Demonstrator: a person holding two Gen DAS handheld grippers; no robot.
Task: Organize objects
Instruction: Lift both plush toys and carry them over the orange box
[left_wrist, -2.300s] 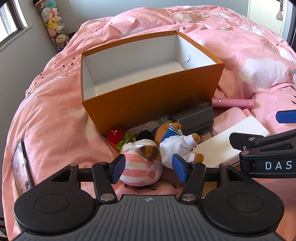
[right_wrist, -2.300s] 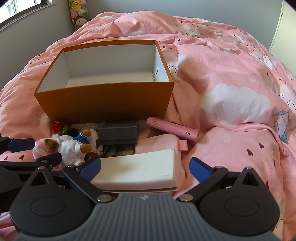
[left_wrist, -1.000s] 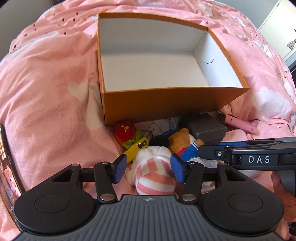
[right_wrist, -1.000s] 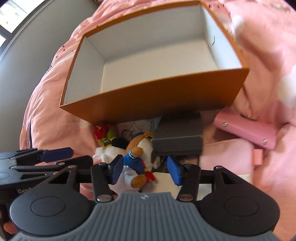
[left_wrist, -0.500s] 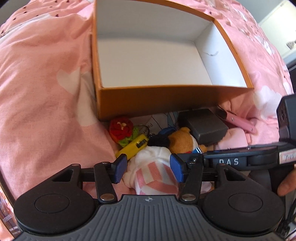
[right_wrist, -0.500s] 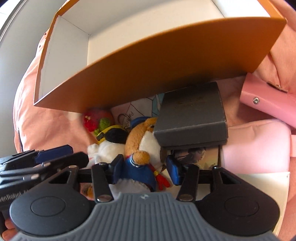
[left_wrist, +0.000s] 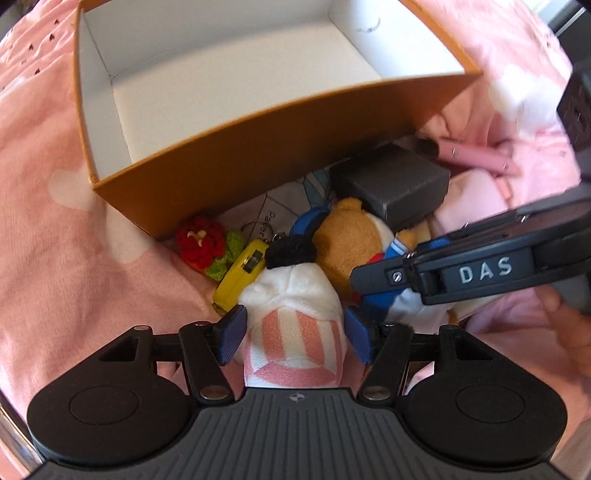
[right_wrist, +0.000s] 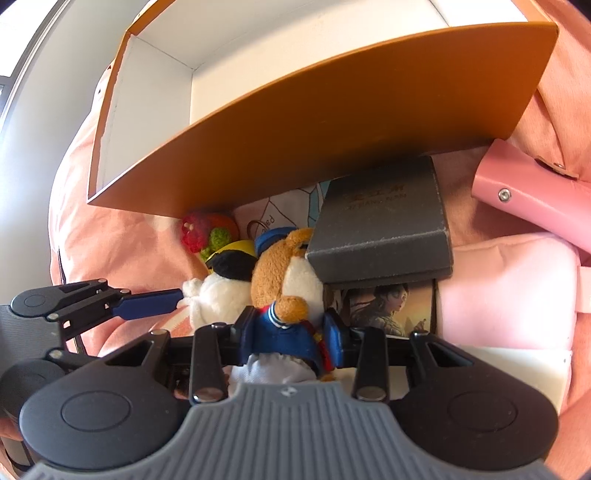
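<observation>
An empty orange box (left_wrist: 258, 147) with a white inside stands on the pink bed; it also shows in the right wrist view (right_wrist: 332, 122). In front of it lie two plush toys. My left gripper (left_wrist: 293, 338) is closed around the pink-and-white striped plush (left_wrist: 295, 332), pads pressing its sides. My right gripper (right_wrist: 286, 334) is closed on the brown bear plush in a blue sailor suit (right_wrist: 284, 291), which also shows in the left wrist view (left_wrist: 354, 236). The right gripper's arm crosses the left wrist view.
A red and green crochet flower (left_wrist: 205, 247), a yellow keychain (left_wrist: 242, 271), a grey box (right_wrist: 384, 229), a picture card (right_wrist: 388, 308), a pink case (right_wrist: 532, 195), a pink pouch (right_wrist: 506, 288) and a white box (right_wrist: 517, 369) lie beside the toys.
Both grippers have moved forward and down onto the toys. The right gripper has narrowed onto the bear's body; the left one has closed in on the striped plush.
</observation>
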